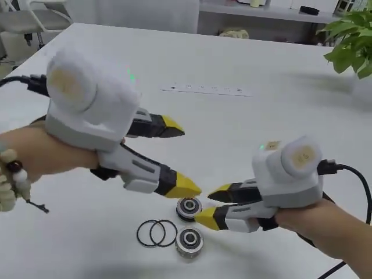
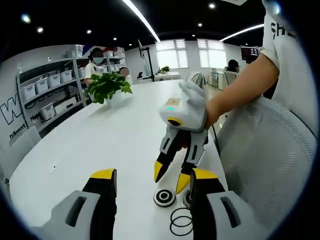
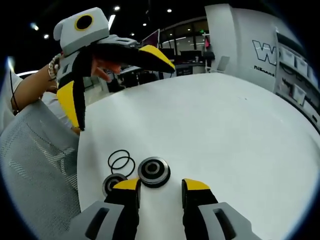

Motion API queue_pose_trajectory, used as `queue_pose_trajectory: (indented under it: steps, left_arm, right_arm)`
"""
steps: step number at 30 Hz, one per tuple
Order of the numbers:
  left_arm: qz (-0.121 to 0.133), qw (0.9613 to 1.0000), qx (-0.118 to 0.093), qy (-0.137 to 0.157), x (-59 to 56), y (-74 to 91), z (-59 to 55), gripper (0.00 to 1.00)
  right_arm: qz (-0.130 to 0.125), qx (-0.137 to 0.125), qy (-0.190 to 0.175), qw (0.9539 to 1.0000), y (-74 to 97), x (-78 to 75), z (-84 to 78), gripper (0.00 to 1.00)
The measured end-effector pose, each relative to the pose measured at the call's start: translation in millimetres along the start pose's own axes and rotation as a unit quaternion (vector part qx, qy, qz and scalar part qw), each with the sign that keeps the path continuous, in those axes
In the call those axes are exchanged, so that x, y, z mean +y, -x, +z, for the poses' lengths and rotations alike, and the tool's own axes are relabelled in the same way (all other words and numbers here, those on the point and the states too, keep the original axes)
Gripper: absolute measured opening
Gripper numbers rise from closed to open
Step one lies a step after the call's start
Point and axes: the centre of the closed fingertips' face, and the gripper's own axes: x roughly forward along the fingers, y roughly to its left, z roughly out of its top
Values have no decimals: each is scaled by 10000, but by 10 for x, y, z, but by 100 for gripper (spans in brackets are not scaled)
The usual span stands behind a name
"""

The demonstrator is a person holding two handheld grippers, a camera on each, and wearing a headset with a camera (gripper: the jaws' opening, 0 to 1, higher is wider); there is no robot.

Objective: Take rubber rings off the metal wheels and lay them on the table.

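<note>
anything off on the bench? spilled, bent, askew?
Nothing stands out. The far wheel and the near wheel both lie flat on the white table. The two black rubber rings lie flat beside the near wheel, overlapping each other. The left gripper and the right gripper are open, holding nothing.

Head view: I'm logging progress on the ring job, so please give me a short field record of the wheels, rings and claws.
wheels: two metal ones, farther wheel and nearer wheel, both flat on the table
rubber rings: two, overlapping, flat on the table beside the nearer wheel
left claw: open wide, empty
right claw: open, empty, tips next to the farther wheel
</note>
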Motion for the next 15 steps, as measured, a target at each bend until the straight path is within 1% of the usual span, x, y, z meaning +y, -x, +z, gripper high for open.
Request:
queue_pose_trajectory:
  steps: [2,3,4,5,6,7,10,13,15]
  left_arm:
    - [106,9999,-66,91,9,-60,-80,49]
    - [216,9994,-120,243,30,-92,-138,45]
    - [276,9985,-203,428,41,-113,-168,41]
    - [322,9970,-221,674,43,-138,-234,38]
    - [316,9967,-196,728,37,-155,-277,36]
    - [274,9974,-161,646,25,-172,-311,32]
    - [255,9982,-47,544,-13,-224,-402,23]
    - [231,9977,-73,639,-23,-281,-456,20]
    - [181,9976,93,667,-57,-325,-538,20]
  right_arm:
    - [14,-12,20,10000,-6,13,7,30]
    - [22,-9,22,10000,-11,18,7,29]
    - [23,-9,-23,10000,-18,20,2,29]
    - [26,-31,-82,10000,-25,22,4,29]
    - [52,-37,-103,9999,-33,34,4,28]
    - [55,-15,-87,9999,-41,40,-3,28]
    - [59,57,16,10000,-62,60,-23,27]
    - [71,89,62,9999,-74,76,-33,26]
    - [62,112,103,9999,-77,79,-41,26]
